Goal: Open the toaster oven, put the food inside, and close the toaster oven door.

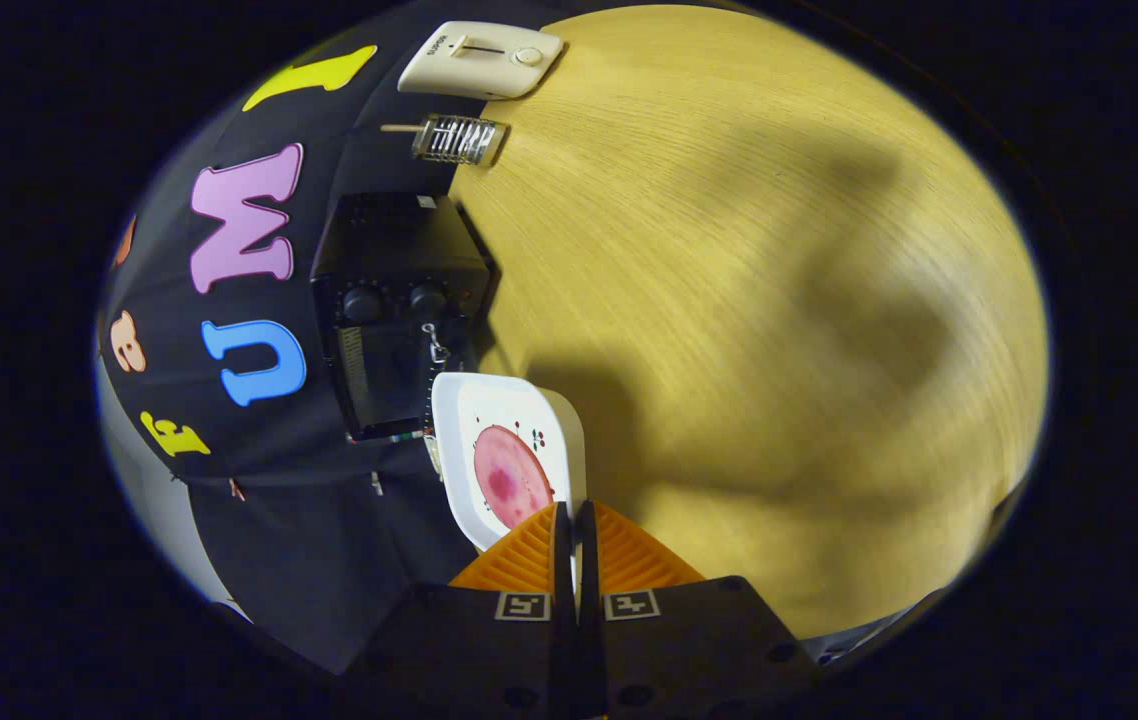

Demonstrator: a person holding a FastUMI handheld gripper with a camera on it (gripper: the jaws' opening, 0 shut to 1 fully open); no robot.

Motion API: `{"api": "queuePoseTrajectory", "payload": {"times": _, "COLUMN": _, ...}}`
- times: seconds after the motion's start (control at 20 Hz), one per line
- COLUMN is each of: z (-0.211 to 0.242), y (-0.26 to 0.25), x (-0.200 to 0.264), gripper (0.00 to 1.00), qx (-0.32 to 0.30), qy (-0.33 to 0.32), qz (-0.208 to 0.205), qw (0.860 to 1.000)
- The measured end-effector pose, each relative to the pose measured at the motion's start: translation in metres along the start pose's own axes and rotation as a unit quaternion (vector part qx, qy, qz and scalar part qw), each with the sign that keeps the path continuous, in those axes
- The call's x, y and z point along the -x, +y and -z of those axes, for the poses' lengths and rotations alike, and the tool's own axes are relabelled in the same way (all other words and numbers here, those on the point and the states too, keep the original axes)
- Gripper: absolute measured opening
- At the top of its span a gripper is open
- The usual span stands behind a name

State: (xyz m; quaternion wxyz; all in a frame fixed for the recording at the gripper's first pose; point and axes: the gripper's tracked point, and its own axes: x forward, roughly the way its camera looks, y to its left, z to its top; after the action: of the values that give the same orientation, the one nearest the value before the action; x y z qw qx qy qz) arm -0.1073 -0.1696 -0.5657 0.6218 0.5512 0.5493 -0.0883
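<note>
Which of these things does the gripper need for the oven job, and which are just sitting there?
For the job:
- toaster oven, black, door shut
- white plate held edge-on, with a pink round of food
- gripper, fingers pinched on the plate's rim

Just lying about:
- white device on the wooden table
- small wire rack with wooden handle

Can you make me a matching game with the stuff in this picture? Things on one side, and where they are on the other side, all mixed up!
Things:
1. plate
2. toaster oven
3. white switch box
4. little wire rack

Places:
A. farthest away along the booth wall
B. right ahead of the plate, against the booth wall
C. at the tips of the gripper, its rim in the narrow gap between the fingers
D. between the toaster oven and the white switch box

Pairs: 1-C, 2-B, 3-A, 4-D
</note>
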Motion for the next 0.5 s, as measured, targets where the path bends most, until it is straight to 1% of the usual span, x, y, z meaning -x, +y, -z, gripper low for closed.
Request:
{"api": "queuePoseTrajectory", "payload": {"times": 0.1, "z": 0.016, "y": 0.032, "x": -0.019, "gripper": 0.05, "qx": -0.041, "qy": -0.026, "qz": -0.021, "qw": 0.999}}
{"api": "queuePoseTrajectory", "payload": {"times": 0.15, "z": 0.026, "y": 0.044, "x": -0.03, "gripper": 0.05, "qx": -0.051, "qy": -0.033, "qz": -0.024, "qw": 0.998}}
{"api": "queuePoseTrajectory", "payload": {"times": 0.3, "z": 0.036, "y": 0.076, "x": -0.076, "gripper": 0.05, "qx": -0.059, "qy": -0.079, "qz": -0.007, "qw": 0.995}}
{"api": "queuePoseTrajectory", "payload": {"times": 0.4, "z": 0.037, "y": 0.105, "x": -0.108, "gripper": 0.05, "qx": -0.083, "qy": -0.105, "qz": -0.012, "qw": 0.991}}
{"api": "queuePoseTrajectory", "payload": {"times": 0.5, "z": 0.036, "y": 0.123, "x": -0.134, "gripper": 0.05, "qx": -0.109, "qy": -0.128, "qz": -0.014, "qw": 0.986}}
